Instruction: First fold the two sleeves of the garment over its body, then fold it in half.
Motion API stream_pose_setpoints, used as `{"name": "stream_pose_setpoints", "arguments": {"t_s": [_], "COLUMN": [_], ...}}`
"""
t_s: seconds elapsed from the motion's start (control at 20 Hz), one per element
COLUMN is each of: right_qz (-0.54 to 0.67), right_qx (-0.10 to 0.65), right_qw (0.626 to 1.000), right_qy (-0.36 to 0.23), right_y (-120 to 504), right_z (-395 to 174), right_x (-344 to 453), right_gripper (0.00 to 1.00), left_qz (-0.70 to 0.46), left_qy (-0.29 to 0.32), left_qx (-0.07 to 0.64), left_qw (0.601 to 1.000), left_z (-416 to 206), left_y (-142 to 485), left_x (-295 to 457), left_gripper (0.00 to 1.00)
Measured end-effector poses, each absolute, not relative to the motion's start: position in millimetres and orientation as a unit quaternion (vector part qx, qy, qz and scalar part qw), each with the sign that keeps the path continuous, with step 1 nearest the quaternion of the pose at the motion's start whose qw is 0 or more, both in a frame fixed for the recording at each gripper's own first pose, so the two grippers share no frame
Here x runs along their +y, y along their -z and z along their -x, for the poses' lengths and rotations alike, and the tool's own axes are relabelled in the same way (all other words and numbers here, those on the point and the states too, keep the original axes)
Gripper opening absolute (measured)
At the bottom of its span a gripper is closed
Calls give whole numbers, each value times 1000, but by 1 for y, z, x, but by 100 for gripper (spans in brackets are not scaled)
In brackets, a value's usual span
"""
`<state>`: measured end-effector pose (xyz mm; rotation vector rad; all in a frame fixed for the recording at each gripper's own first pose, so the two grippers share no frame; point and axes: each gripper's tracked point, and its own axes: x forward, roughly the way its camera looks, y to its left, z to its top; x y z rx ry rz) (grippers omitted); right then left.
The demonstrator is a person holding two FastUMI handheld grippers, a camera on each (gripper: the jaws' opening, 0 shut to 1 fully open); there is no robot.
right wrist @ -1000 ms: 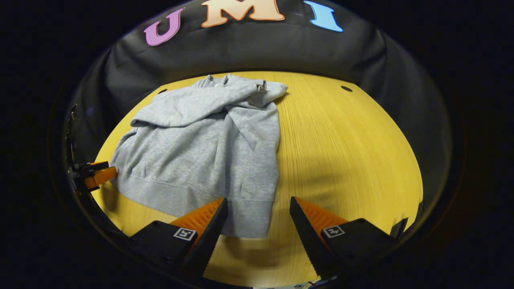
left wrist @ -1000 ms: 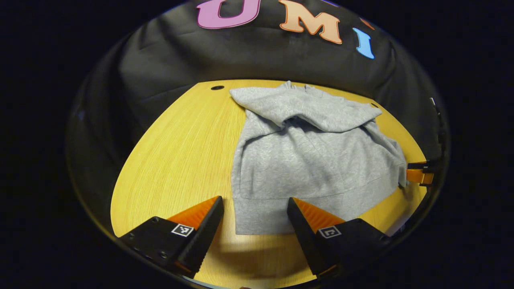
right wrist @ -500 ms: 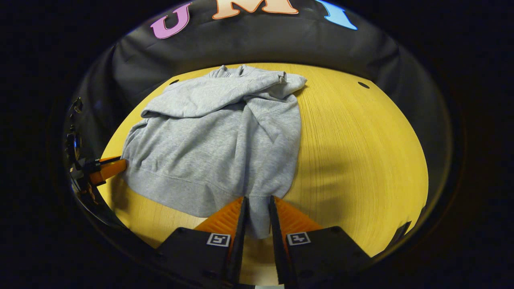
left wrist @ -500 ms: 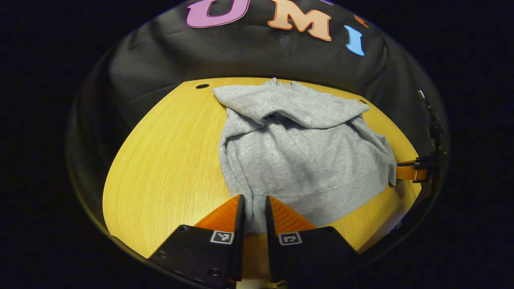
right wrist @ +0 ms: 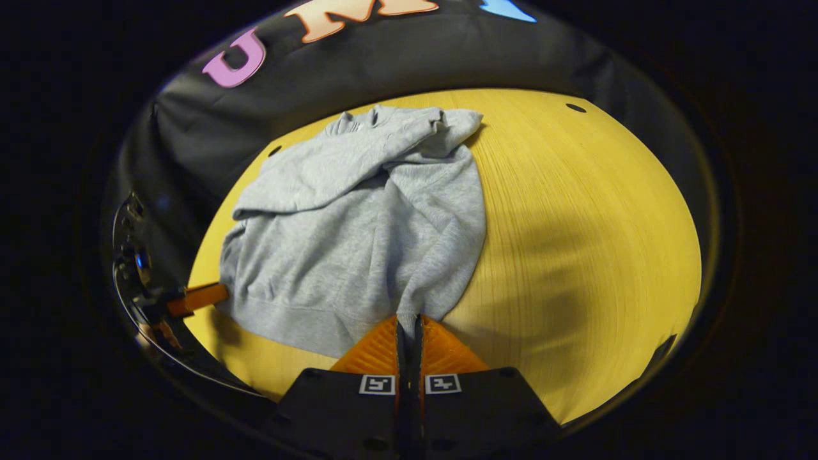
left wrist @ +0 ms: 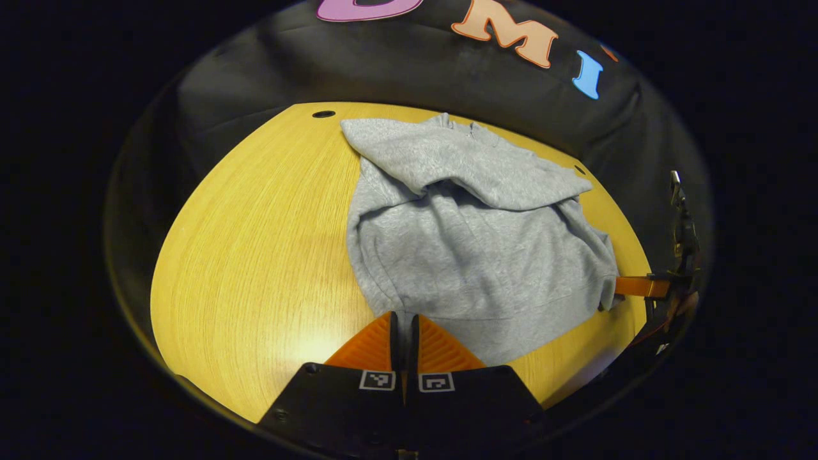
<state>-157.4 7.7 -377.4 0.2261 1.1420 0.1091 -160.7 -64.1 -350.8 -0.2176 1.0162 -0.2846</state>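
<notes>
1. Garment (left wrist: 473, 249): a grey sweatshirt lies on the yellow wooden table (left wrist: 255, 255), and both sleeves look already folded across the upper body, forming a thick band (left wrist: 466, 169) near the collar end.

2. Long axis: the sweatshirt runs from the hem, close to both cameras, away to the collar near the booth's black wall. The half fold therefore turns on carrying the hem along this axis, straight ahead of both sets of fingers.

3. Left gripper (left wrist: 402, 326): its jaws are clamped on the hem's left corner, with a thin pinch of grey cloth between them. The cloth fans out ahead and to the right from this grasp.

4. Right gripper (right wrist: 409, 326): its jaws are likewise clenched on the hem's right corner, and the cloth spreads ahead and to the left.

5. Each gripper also appears side-on at the far hem corner in the other's view, at the right edge in the left gripper view (left wrist: 639, 285) and at the left edge in the right gripper view (right wrist: 201, 297).

6. Nearness: each hand sits at its own corner, so neither is nearer the collar; the hem between them hangs in a shallow curve.

7. Judgement: the coming move calls for both corners to lift and travel forward together toward the sleeve band, kept level so the hem lands square over the shoulders.
</notes>
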Motion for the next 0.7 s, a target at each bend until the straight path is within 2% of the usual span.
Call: {"name": "stream_pose_setpoints", "arguments": {"t_s": [0.35,0.7], "right_qz": [-177,-257], "right_qx": [494,463], "right_qw": [848,844], "right_qy": [-77,-86], "right_y": [320,282], "right_z": [114,59], "right_x": [25,35], "right_gripper": [2,2], "left_qz": [157,202], "left_qy": [140,141], "left_qx": [445,416], "left_qw": [870,875], "left_z": [123,70], "left_y": [299,263], "left_x": [-72,-72], "left_gripper": [0,0]}}
